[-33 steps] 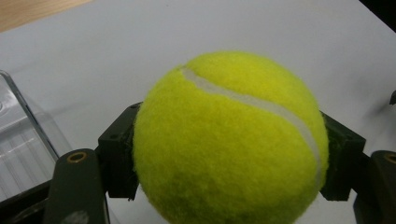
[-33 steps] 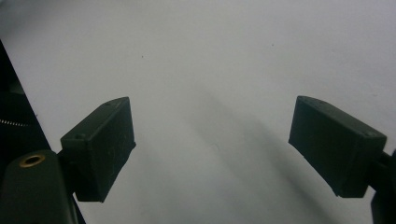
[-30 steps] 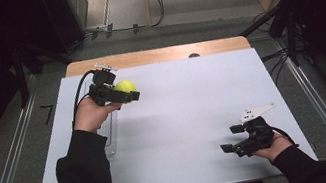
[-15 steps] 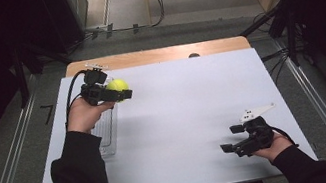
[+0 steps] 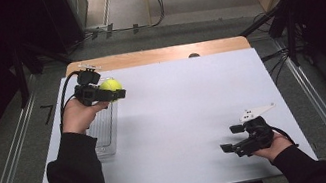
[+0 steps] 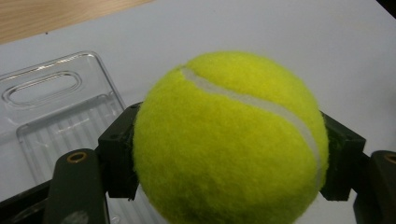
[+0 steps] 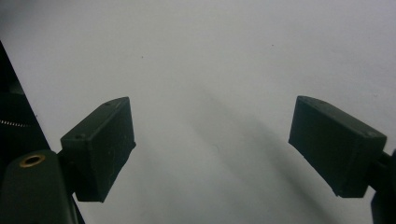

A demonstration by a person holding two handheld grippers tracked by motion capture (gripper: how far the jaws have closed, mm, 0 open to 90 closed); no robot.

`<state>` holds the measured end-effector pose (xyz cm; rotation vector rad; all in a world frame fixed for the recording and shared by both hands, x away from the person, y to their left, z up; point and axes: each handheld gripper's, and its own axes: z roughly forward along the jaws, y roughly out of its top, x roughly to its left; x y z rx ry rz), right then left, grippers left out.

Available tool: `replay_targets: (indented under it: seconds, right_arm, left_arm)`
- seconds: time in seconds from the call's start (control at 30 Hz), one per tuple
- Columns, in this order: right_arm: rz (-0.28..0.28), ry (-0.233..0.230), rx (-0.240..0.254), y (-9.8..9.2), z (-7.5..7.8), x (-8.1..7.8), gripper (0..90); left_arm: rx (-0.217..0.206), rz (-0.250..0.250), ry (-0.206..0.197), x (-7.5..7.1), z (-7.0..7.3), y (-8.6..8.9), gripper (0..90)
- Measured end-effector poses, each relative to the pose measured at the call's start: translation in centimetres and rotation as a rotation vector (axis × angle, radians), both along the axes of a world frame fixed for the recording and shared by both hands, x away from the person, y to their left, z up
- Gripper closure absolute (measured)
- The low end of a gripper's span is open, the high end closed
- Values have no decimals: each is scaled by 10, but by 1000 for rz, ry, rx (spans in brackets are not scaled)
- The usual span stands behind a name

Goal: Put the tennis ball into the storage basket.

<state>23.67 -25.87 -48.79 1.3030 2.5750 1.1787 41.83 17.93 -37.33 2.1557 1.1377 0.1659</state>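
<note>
While the left gripper (image 5: 110, 94) is held above the far left part of the bench (image 5: 181, 118), its two black jaws are clamped on a yellow-green tennis ball (image 5: 111, 86), one pad pressing each side. In the left gripper view the tennis ball (image 6: 229, 140) sits squarely between the pads, its white seam curving across the upper face, clear of the white surface beneath. Just below and behind it lies a clear plastic tray (image 6: 60, 112) with a slot handle at its far end and a ribbed floor; in the high view this clear plastic tray (image 5: 105, 132) lies lengthwise along the left edge of the bench, under the left hand (image 5: 79, 115). Well apart, near the front right corner, the right gripper (image 5: 233, 139) is held low over the bench, and in the right gripper view its jaws stand wide apart with bare white surface between them.
</note>
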Motion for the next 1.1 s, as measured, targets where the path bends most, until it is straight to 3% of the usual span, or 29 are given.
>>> replay_targets:
  seconds: [0.43,1.1]
  right_arm:
    - [6,0,1,2,0,2,122]
    - [16,-2,-1,5,0,4,122]
  left_arm:
    - [22,53,-3,1,-2,14,263]
    - [14,145,-4,1,-4,44,263]
